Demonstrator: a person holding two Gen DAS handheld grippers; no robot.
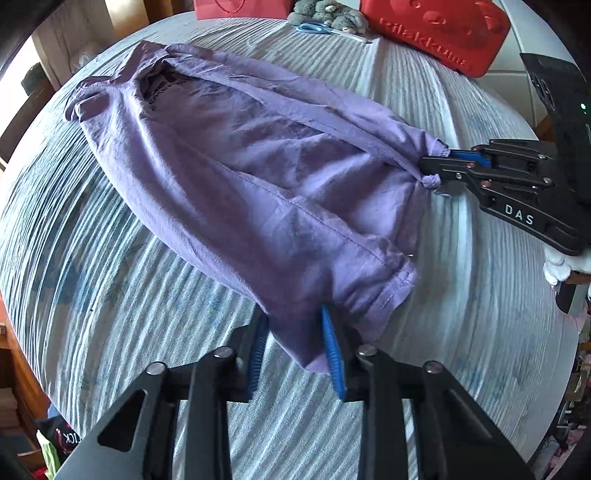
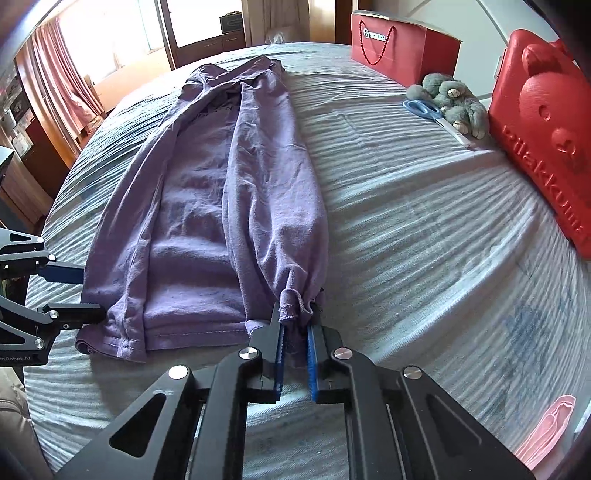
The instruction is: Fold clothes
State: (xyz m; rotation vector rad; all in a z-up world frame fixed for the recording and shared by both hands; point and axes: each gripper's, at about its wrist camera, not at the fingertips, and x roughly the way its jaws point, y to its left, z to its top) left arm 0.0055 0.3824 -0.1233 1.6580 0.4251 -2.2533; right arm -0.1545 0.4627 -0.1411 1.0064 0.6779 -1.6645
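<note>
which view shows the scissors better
The right wrist view: the scissors lie on the bedspread beside the grey plush toy, blue handles and blade both clear. The left wrist view catches them small and squeezed near the top edge.

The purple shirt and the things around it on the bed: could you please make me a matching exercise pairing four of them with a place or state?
Things:
1. purple shirt
2. scissors
3. grey plush toy
4. red paper bag

Place or state:
A. stands upright at the far edge of the bed, cord handle showing
B. lies lengthwise on the bed, hem corners pinched by the left gripper and the right gripper
C. lies flat, blue handles beside the toy
D. slumped against the red case

Pairs: 1-B, 2-C, 3-D, 4-A
</note>
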